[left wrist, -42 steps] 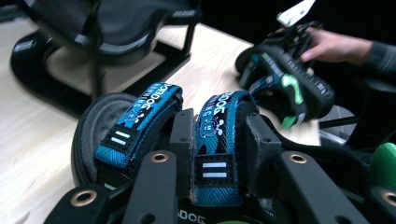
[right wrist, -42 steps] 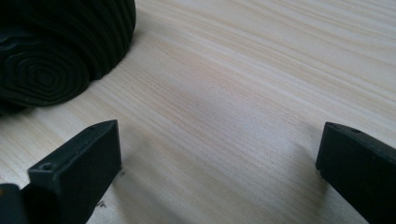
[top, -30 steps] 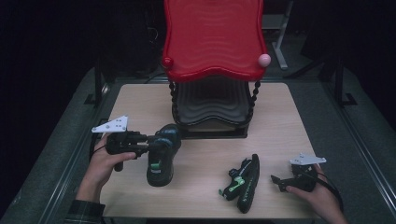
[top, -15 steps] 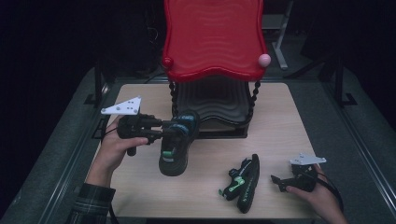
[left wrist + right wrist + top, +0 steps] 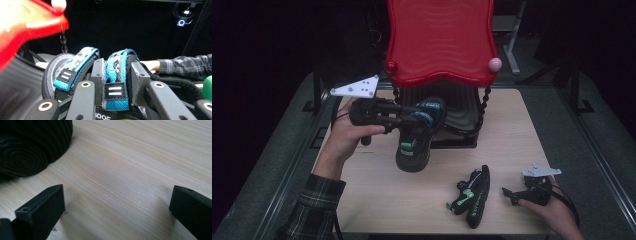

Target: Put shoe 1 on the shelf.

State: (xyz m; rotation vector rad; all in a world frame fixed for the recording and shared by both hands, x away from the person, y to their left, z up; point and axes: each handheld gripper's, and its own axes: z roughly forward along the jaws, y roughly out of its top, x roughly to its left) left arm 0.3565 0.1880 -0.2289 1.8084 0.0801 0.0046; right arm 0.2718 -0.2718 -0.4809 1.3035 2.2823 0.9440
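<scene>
My left gripper (image 5: 421,120) is shut on the blue strap of a black sandal (image 5: 414,150) and holds it above the table, toe hanging down, just in front of the rack. In the left gripper view the jaws of the left gripper (image 5: 118,75) clamp one blue strap, with the sandal's second strap (image 5: 75,67) beside it. The other sandal (image 5: 473,196) lies on its side near the table's front. Just right of it my right gripper (image 5: 508,192) rests on the table, open, with bare wood between the jaws of the right gripper (image 5: 115,195) and the sandal's sole (image 5: 30,147) to their left.
A two-tier rack stands at the back of the wooden table (image 5: 522,140): a red wavy top shelf (image 5: 439,40) over a black ribbed lower shelf (image 5: 460,114), joined by beaded black posts. A plaid sleeve (image 5: 180,66) shows beyond the held sandal.
My left gripper has lifted the sandal off the table and carried it up and to the right, toward the rack's lower shelf. The right gripper and the second sandal have stayed put.
</scene>
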